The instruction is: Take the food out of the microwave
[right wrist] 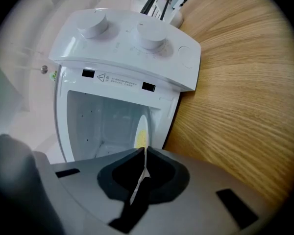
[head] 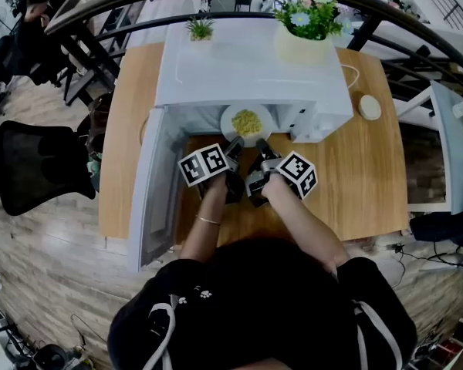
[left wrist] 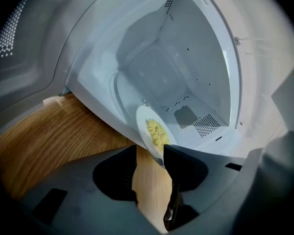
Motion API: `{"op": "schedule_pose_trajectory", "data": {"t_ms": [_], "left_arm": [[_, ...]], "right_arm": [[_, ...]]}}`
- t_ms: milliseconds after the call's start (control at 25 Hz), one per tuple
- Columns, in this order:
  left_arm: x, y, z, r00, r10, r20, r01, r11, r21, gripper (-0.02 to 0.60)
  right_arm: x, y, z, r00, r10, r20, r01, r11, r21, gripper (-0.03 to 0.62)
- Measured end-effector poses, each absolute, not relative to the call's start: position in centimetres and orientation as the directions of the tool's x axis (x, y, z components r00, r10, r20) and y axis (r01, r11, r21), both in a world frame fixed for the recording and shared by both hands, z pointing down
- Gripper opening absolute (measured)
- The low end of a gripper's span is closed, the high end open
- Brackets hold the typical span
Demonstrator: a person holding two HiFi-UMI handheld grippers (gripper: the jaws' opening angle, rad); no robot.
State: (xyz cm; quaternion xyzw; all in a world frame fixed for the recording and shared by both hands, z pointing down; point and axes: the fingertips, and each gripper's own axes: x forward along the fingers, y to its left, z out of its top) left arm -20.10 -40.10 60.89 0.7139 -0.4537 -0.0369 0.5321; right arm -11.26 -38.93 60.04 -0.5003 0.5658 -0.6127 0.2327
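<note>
Wood table [head: 355, 183] | microwave [head: 247, 68] door opened, plate [head: 230, 122] of food [head: 247, 121] held at its mouth | right gripper [right wrist: 143, 153] clamped on rim; left gripper [left wrist: 151, 151] parted beside it | plate best kept level, drawn slowly.

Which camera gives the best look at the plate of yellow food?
The head view: the plate of yellow food shows face-up at the open microwave. The left gripper view shows it tilted, partly hidden; the right gripper view shows only its edge.
</note>
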Motion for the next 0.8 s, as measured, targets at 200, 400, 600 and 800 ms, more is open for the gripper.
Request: {"op": "schedule_pose_trajectory", "data": {"t_ms": [200,400,600,800], "left_arm": [[-19.7,-39.7,60.6,0.588,-0.688,0.425,-0.616,-0.04,0.787,0.104],[-19.8,-39.0,60.0,0.588,-0.699,0.408,-0.588,-0.022,0.809,0.095],[-19.8,-38.4,59.1,0.58,-0.722,0.378,-0.581,-0.042,0.813,0.086],[-19.8,-37.0,58.3,0.57,-0.739,0.36,-0.588,-0.059,0.807,0.086]], "right_arm": [[-11.0,-38.2,60.5,-0.394,-0.85,0.351,-0.261,-0.262,-0.929,0.019],[-11.0,-37.8,60.0,-0.405,-0.847,0.344,-0.261,-0.254,-0.931,0.02],[-11.1,-37.3,59.5,-0.425,-0.845,0.323,-0.266,-0.225,-0.937,0.025],[-11.1,-36.2,59.1,-0.447,-0.843,0.3,-0.235,-0.213,-0.948,0.025]]}}
